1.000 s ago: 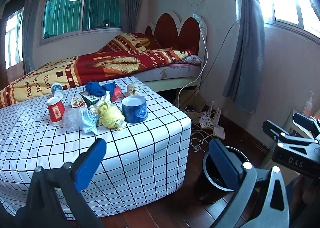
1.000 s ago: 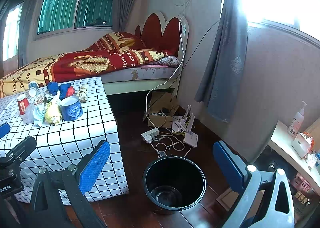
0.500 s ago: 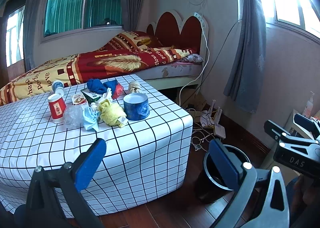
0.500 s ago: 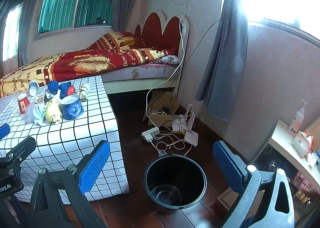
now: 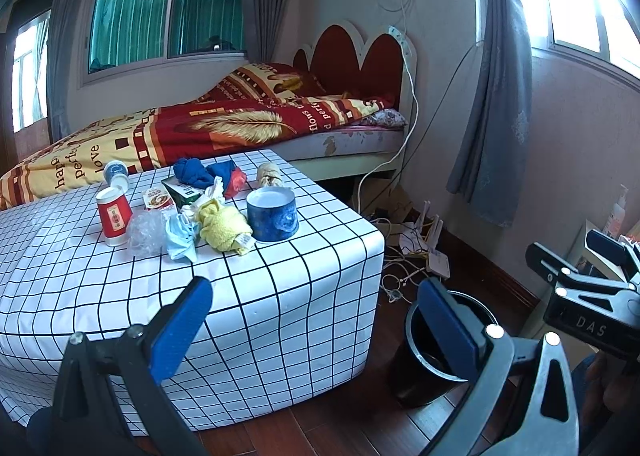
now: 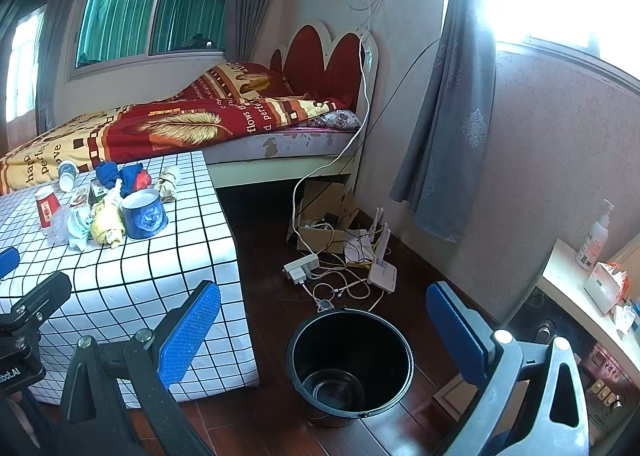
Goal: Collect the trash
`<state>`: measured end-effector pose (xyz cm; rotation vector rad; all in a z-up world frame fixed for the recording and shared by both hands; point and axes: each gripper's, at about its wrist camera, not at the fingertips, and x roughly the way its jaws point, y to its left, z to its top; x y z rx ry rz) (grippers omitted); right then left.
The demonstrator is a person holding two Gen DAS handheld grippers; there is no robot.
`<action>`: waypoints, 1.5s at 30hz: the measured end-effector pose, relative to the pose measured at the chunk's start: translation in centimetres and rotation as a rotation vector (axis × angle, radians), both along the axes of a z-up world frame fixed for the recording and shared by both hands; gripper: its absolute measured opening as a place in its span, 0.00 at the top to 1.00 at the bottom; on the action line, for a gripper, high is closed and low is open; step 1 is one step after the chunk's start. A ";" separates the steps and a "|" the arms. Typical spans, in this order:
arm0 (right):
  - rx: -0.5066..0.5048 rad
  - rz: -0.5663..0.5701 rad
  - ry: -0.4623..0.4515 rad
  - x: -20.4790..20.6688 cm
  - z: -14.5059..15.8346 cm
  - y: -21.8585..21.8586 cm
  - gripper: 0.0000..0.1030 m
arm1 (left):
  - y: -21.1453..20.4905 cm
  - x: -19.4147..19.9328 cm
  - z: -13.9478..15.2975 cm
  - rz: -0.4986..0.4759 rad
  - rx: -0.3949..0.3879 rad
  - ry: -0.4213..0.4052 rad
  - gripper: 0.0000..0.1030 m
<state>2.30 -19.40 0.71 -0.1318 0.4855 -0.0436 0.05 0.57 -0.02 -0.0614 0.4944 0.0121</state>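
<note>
Trash lies on a table with a white checked cloth (image 5: 280,296): a red paper cup (image 5: 114,221), a clear plastic wad (image 5: 146,232), a light blue mask (image 5: 180,236), a yellow cloth (image 5: 224,230), a blue paper bowl (image 5: 272,213), blue cloth (image 5: 196,171) and a snack packet (image 5: 158,197). A black bin (image 6: 350,362) stands empty on the floor right of the table. My left gripper (image 5: 316,328) is open and empty, short of the table's near edge. My right gripper (image 6: 320,332) is open and empty above the bin.
A bed with a red and yellow blanket (image 5: 224,127) stands behind the table. Cables, a power strip (image 6: 302,268) and a white router (image 6: 382,274) lie on the wooden floor beyond the bin. A shelf with a pump bottle (image 6: 594,238) is at the right.
The left gripper's view has shifted slightly, so the table and trash sit a little higher and to the right in it. The right gripper has barely moved. Both stay open.
</note>
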 end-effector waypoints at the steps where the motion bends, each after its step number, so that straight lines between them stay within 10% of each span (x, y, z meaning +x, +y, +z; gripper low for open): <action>1: -0.001 -0.001 0.000 0.1 0.0 0.0 0.00 | 0.0 0.0 0.0 -0.001 0.000 0.001 0.00; 31: -0.003 0.018 0.012 -0.3 -0.7 0.4 0.00 | 0.0 0.1 -0.5 0.008 0.002 0.013 0.00; 45: 0.012 0.317 0.039 5.7 -1.5 6.1 0.00 | 8.1 2.6 -1.7 0.158 0.034 0.053 0.00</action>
